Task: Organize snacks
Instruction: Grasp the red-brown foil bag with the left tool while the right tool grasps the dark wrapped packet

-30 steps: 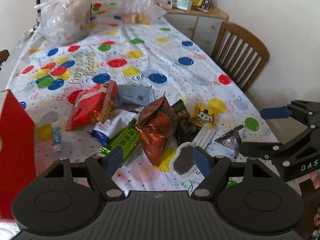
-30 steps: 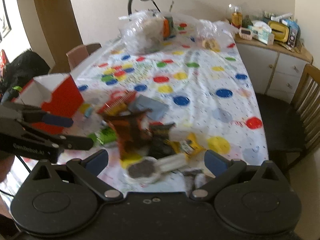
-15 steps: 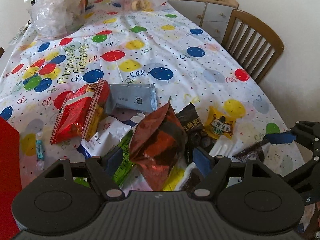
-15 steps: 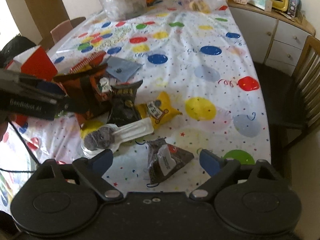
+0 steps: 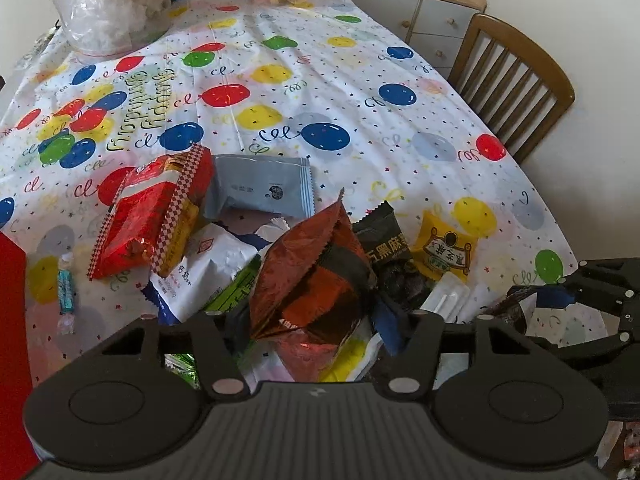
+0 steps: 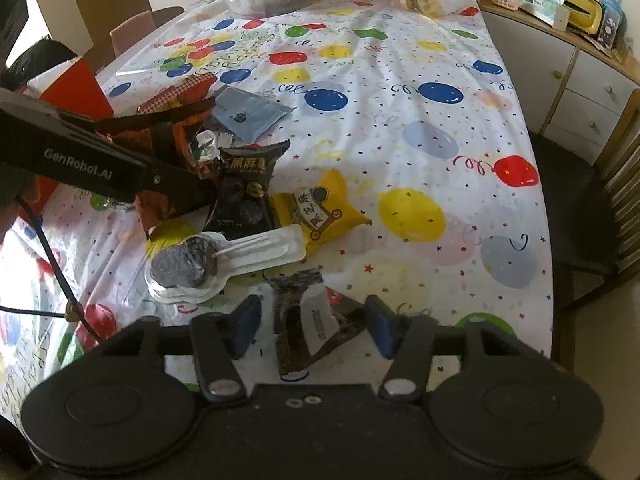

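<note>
A pile of snack packets lies on the balloon-print tablecloth (image 5: 360, 80). My left gripper (image 5: 310, 324) is open, its fingers on either side of a crinkled red-brown foil bag (image 5: 316, 280); whether they touch it is unclear. My right gripper (image 6: 312, 330) is open around a small dark triangular packet (image 6: 308, 320) with a white label. Nearby lie a black sesame packet (image 6: 244, 188), a yellow packet (image 6: 320, 212), a grey packet (image 5: 264, 192), a red checked-edge bag (image 5: 148, 212) and a clear-wrapped dark lollipop (image 6: 188, 264).
A red box (image 6: 76, 88) stands at the table's left edge. Clear plastic bags (image 5: 116, 4) sit at the far end. A wooden chair (image 5: 512, 80) and a cluttered sideboard (image 6: 560, 40) are on the right. The table's near-right edge (image 6: 548, 280) is close to my right gripper.
Both grippers moved forward and down. The left one now straddles the red-brown foil bag; the right one now straddles the dark triangular packet.
</note>
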`<state>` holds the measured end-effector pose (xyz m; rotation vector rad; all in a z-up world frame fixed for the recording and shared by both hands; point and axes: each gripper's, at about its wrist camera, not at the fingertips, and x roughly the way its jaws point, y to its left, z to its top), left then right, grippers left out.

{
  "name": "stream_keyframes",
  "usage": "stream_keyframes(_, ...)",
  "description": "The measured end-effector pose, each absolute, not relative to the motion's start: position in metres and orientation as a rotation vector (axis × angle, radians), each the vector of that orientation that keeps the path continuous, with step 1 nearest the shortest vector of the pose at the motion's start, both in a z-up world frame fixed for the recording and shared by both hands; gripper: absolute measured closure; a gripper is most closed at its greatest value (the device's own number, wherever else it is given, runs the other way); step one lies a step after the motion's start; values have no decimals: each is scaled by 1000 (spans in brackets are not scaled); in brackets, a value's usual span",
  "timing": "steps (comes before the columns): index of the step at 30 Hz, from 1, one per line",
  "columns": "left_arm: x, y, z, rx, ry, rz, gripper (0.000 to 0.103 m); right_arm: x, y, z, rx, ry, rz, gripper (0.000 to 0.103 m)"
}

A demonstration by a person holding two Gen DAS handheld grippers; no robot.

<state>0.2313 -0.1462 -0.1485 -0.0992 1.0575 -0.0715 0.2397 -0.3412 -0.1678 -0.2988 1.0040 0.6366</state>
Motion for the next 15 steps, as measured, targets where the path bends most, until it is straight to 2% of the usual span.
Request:
stream_keyframes(3, 230, -146, -148, -110, 1057, -68, 57, 239, -342, -168, -300, 1001, 637, 59)
stream_keyframes(15, 203, -141, -132, -171, 1028, -48, 59, 231, -347, -157, -256, 988, 623, 71)
